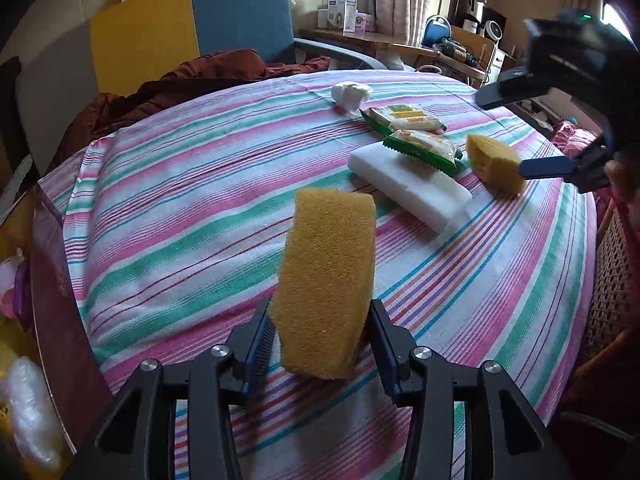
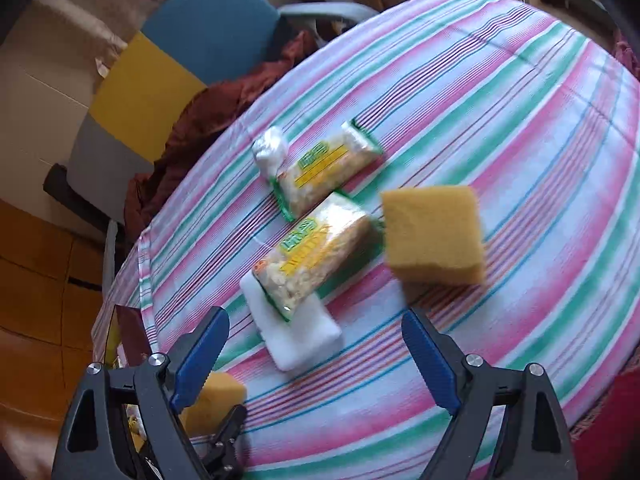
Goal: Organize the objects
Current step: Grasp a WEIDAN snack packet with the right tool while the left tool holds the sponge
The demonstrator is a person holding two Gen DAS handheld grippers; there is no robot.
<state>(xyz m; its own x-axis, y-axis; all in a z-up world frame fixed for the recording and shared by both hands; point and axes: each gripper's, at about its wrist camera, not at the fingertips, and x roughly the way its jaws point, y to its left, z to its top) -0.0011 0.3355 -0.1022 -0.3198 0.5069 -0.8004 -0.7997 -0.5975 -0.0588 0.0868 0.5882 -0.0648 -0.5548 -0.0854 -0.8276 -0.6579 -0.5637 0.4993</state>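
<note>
Tongs (image 1: 322, 344) angled down clamp sponge (image 1: 328, 280); right tongs (image 2: 316, 360) gape.

Big bare patch of striped tablecloth (image 1: 180, 200) from 9 to 12 o'clock in left wrist view: wide room to pass. At 1 to 2 o'clock, things packed close: white block (image 1: 408, 188), snack packet (image 1: 420, 146) lying on block, second snack packet (image 1: 400, 116) behind, white lump (image 1: 352, 94). Loose yellow sponge (image 1: 494, 160) just beside packet, right gripper (image 2: 316, 356) over it, jaws wide. Dark red box (image 1: 60, 300) stands at 8 o'clock edge. Chair (image 1: 192, 28) and red cloth (image 1: 180, 84) past far rim.
</note>
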